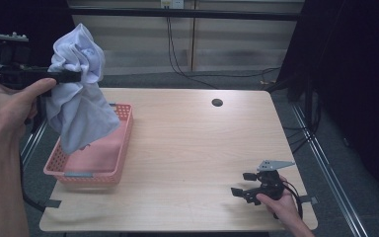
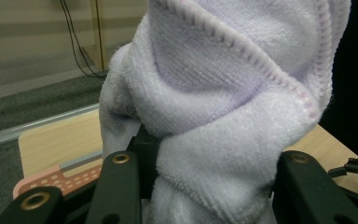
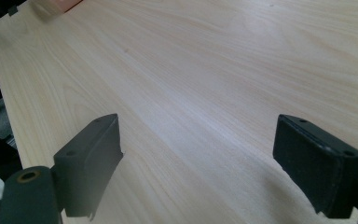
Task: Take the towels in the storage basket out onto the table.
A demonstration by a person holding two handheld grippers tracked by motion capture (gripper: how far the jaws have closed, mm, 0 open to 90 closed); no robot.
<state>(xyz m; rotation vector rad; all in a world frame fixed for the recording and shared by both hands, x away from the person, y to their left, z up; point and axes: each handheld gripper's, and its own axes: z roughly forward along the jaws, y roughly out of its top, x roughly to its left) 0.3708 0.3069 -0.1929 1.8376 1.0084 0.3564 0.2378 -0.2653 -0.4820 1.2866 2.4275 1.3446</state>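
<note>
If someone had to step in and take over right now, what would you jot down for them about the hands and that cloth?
Left gripper: shut on the lavender towel, holding it bunched in the air above the pink basket; the towel's lower end hangs down over the basket's inside.
Right gripper: open, holding nothing, low over the wooden table near its front right corner.
Basket: on the table's left side, with something pink lying in its bottom.
Done: the towel is gripped and hanging clear of the table.
Left: probably to move the towel out over the bare table and lay it down, perhaps with the right gripper helping.
</note>
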